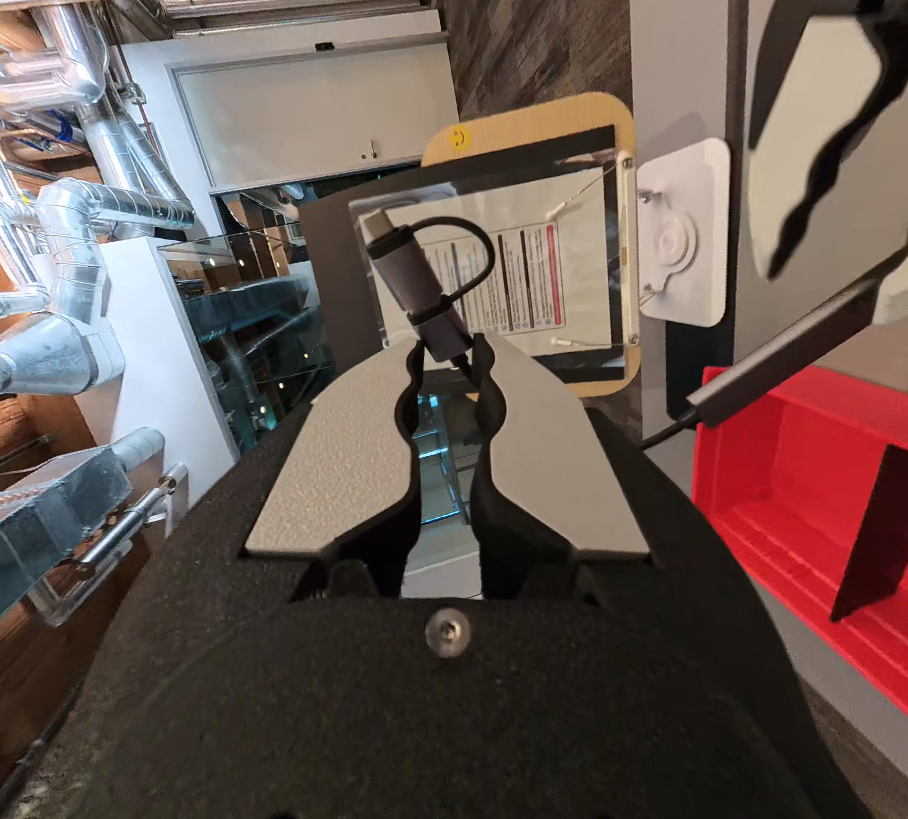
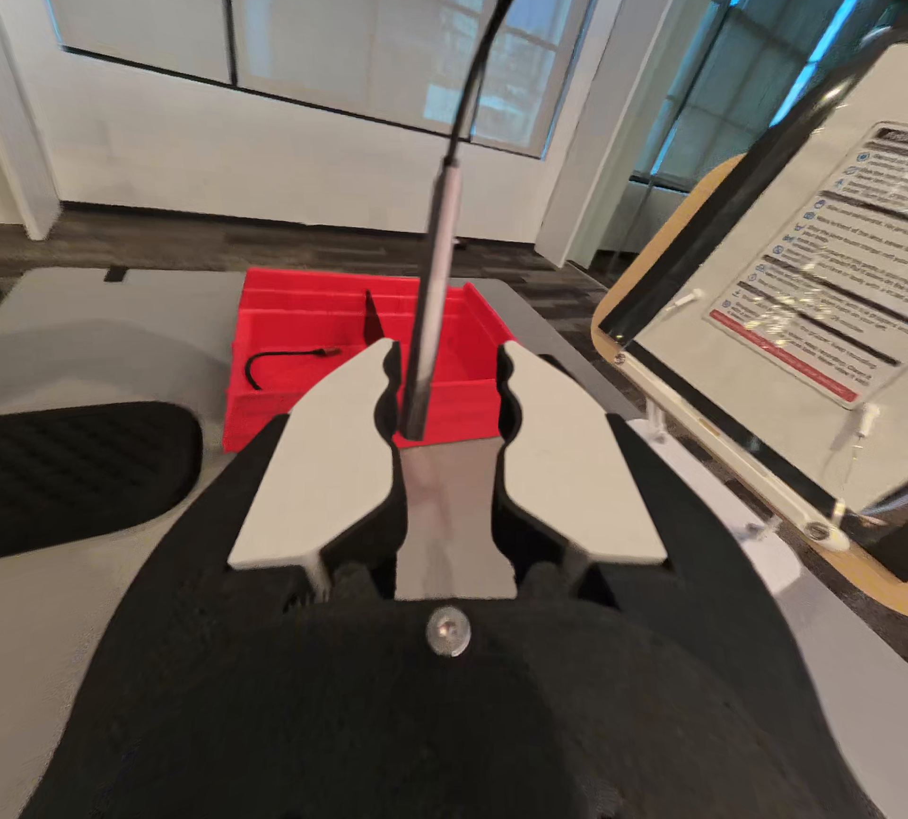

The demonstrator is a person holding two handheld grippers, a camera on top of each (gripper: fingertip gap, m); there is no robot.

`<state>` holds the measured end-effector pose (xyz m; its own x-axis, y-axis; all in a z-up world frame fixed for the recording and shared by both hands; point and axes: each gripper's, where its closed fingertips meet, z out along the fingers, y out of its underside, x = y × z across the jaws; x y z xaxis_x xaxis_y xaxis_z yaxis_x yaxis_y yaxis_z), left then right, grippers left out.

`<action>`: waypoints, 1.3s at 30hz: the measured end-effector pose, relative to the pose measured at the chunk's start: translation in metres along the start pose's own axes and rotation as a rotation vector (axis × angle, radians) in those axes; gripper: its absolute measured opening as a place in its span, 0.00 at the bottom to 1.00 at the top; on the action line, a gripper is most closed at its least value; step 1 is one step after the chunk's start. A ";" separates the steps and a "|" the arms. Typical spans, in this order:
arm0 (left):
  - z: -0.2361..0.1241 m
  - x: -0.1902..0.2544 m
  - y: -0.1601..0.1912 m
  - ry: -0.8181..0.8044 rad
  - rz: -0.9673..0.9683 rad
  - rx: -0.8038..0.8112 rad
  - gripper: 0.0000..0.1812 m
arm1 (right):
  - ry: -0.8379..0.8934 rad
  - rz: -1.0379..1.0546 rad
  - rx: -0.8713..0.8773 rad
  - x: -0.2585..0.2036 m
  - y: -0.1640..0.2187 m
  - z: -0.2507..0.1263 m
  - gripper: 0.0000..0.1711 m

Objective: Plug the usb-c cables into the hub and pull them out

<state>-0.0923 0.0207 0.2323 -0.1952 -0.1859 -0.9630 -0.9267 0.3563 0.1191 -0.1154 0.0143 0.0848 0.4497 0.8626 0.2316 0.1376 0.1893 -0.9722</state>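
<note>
My left gripper [image 1: 448, 344] is shut on the black cable just behind a grey USB-C plug [image 1: 417, 274] that carries a short black tether loop. The plug sticks out past the fingertips. The slim dark grey hub [image 1: 786, 348] hangs in the air from its black cable [image 1: 663, 436]. In the right wrist view the hub [image 2: 432, 304] stands edge-on between the fingers of my right gripper [image 2: 447, 345]. These jaws are apart; the hub's lower end touches the left finger and is clear of the right one. Its cable [image 2: 486, 38] runs up out of view.
A red bin [image 2: 344, 412] sits on the grey table [image 2: 123, 304], holding a loose black cable [image 2: 290, 358] and a black divider [image 2: 373, 318]. A framed sign board [image 2: 766, 304] on a white base [image 1: 688, 230] stands at the right. A black pad [image 2: 88, 466] lies at the left. My right fingertips sit around 15 cm from my left ones.
</note>
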 end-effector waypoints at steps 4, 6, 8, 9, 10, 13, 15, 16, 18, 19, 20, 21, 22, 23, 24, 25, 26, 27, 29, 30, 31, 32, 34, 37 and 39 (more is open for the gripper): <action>0.005 0.001 -0.005 0.038 -0.062 0.006 0.10 | -0.185 0.149 -0.020 -0.011 0.010 -0.001 0.00; 0.011 0.003 -0.001 0.064 -0.091 0.005 0.10 | -0.289 0.241 -0.036 -0.017 0.013 -0.004 0.00; 0.020 0.006 0.005 0.094 -0.130 -0.017 0.10 | -0.370 0.345 -0.024 -0.018 0.012 -0.007 0.00; 0.023 0.007 0.008 0.105 -0.144 -0.021 0.10 | -0.377 0.389 -0.003 -0.016 0.011 -0.007 0.00; 0.026 0.009 0.009 0.119 -0.151 -0.025 0.10 | -0.365 0.415 0.007 -0.011 0.011 -0.007 0.00; 0.028 0.008 0.010 0.128 -0.150 -0.047 0.10 | -0.255 0.397 0.043 0.005 0.008 -0.008 0.17; 0.025 0.005 0.006 0.122 -0.150 -0.048 0.10 | -0.213 0.355 0.020 0.008 0.009 -0.007 0.26; 0.023 0.003 0.002 0.120 -0.151 -0.044 0.10 | -0.196 0.329 0.002 0.008 0.011 -0.006 0.28; 0.020 0.001 -0.005 0.122 -0.153 -0.033 0.10 | -0.155 0.284 -0.031 0.007 0.017 -0.001 0.30; 0.018 -0.001 -0.009 0.126 -0.155 -0.027 0.10 | -0.141 0.269 -0.041 0.007 0.020 0.002 0.31; 0.017 -0.002 -0.012 0.130 -0.160 -0.022 0.10 | -0.142 0.260 -0.051 0.004 0.023 0.005 0.31; 0.015 -0.002 -0.015 0.139 -0.169 -0.015 0.10 | -0.145 0.257 -0.060 0.002 0.025 0.007 0.30; 0.014 -0.001 -0.018 0.153 -0.180 -0.011 0.10 | -0.145 0.251 -0.060 0.001 0.025 0.008 0.22; 0.013 0.001 -0.018 0.171 -0.191 -0.017 0.10 | -0.170 0.245 -0.046 -0.003 0.022 0.006 0.06; 0.014 0.003 -0.016 0.186 -0.206 -0.032 0.10 | -0.191 0.263 -0.029 -0.005 0.018 0.005 0.06; 0.015 0.005 -0.012 0.197 -0.230 -0.046 0.10 | -0.236 0.302 -0.048 -0.010 0.018 0.003 0.06; 0.018 0.007 -0.007 0.192 -0.269 -0.057 0.10 | -0.267 0.332 -0.067 -0.012 0.019 0.001 0.06; 0.021 0.009 0.000 0.189 -0.308 -0.077 0.11 | -0.257 0.345 -0.065 -0.009 0.018 0.000 0.06; 0.025 0.016 0.017 0.199 -0.412 -0.127 0.27 | -0.231 0.353 -0.100 -0.003 0.024 -0.002 0.06; 0.025 0.022 0.027 0.217 -0.478 -0.157 0.39 | -0.222 0.357 -0.117 0.000 0.027 -0.002 0.06; 0.024 0.028 0.039 0.235 -0.541 -0.187 0.40 | -0.204 0.363 -0.126 0.004 0.029 -0.004 0.06; 0.019 0.037 0.051 0.257 -0.598 -0.207 0.40 | -0.181 0.362 -0.141 0.009 0.032 -0.005 0.06; 0.010 0.057 0.080 0.253 -0.714 -0.204 0.42 | -0.116 0.319 -0.195 0.022 0.040 -0.011 0.06; -0.001 0.112 0.160 0.204 -0.882 -0.313 0.34 | -0.047 0.258 -0.257 0.036 0.045 -0.022 0.06; -0.005 0.177 0.226 0.232 -0.978 -0.485 0.32 | -0.006 0.208 -0.279 0.043 0.043 -0.029 0.06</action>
<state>-0.3377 0.0640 0.0903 0.6788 -0.3749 -0.6314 -0.7313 -0.4230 -0.5350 -0.0650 0.0460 0.0541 0.4881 0.8723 0.0285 0.2798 -0.1255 -0.9518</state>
